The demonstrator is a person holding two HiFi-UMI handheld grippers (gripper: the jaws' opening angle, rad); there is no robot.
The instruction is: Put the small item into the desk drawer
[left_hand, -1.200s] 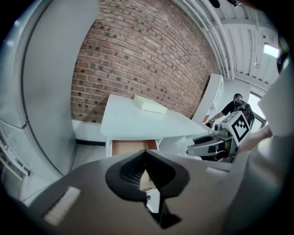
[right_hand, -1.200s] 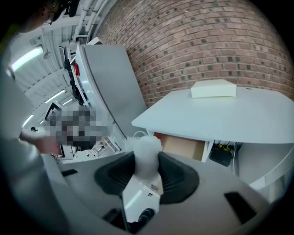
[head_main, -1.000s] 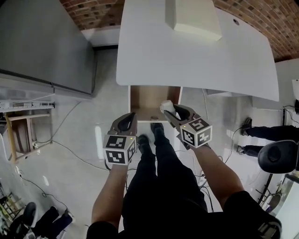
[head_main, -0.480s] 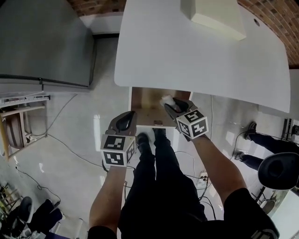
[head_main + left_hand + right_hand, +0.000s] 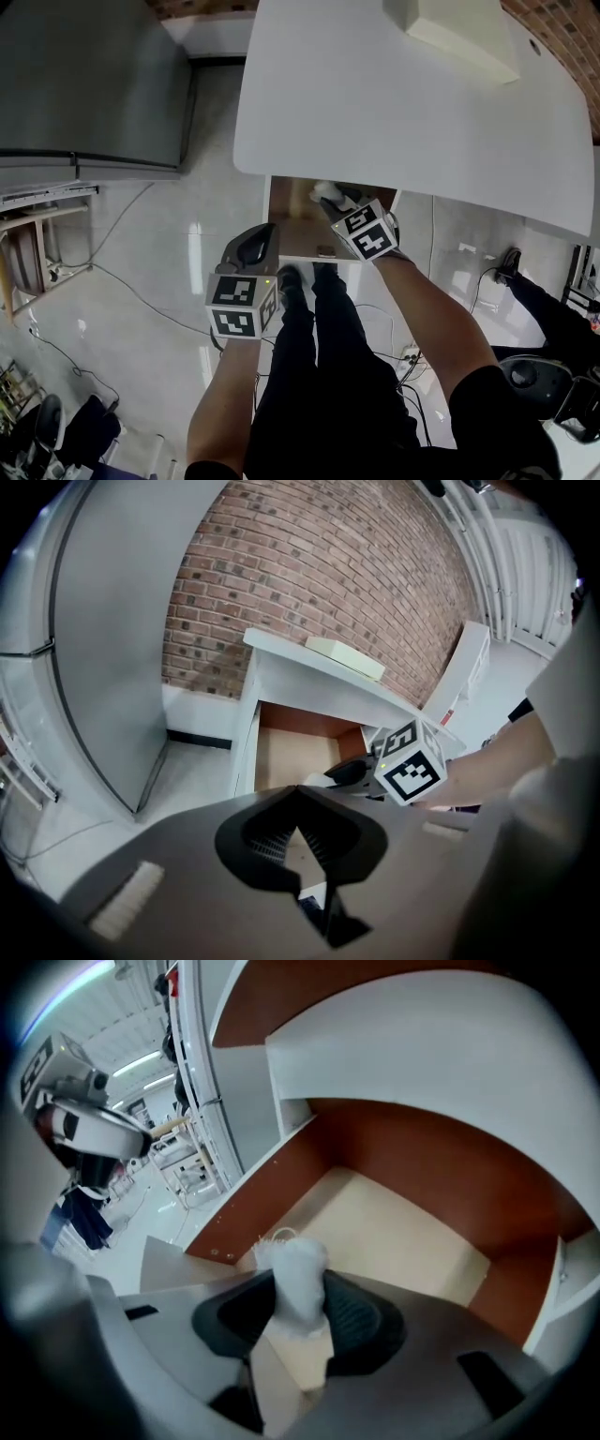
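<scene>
The desk drawer (image 5: 292, 225) stands pulled out under the white desk top (image 5: 394, 103), its pale floor bare. My right gripper (image 5: 330, 201) reaches over the drawer's back right part, shut on a small white soft item (image 5: 323, 190). In the right gripper view the item (image 5: 292, 1265) sticks up between the pads of that gripper (image 5: 298, 1290), above the drawer floor (image 5: 403, 1237). My left gripper (image 5: 261, 236) hangs at the drawer's front left corner with its jaws together and nothing in them. In the left gripper view the left gripper (image 5: 298, 791) faces the drawer (image 5: 286, 757) and the right gripper (image 5: 345, 772).
A cream box (image 5: 459, 28) lies on the desk's far side. A tall grey cabinet (image 5: 84, 84) stands to the left. The person's legs and shoes (image 5: 300, 281) are just in front of the drawer. Cables (image 5: 112, 281) run over the floor.
The right gripper has carried the white item forward and down, from the drawer's front edge to over its inside. The left gripper has sunk a little beside the drawer front.
</scene>
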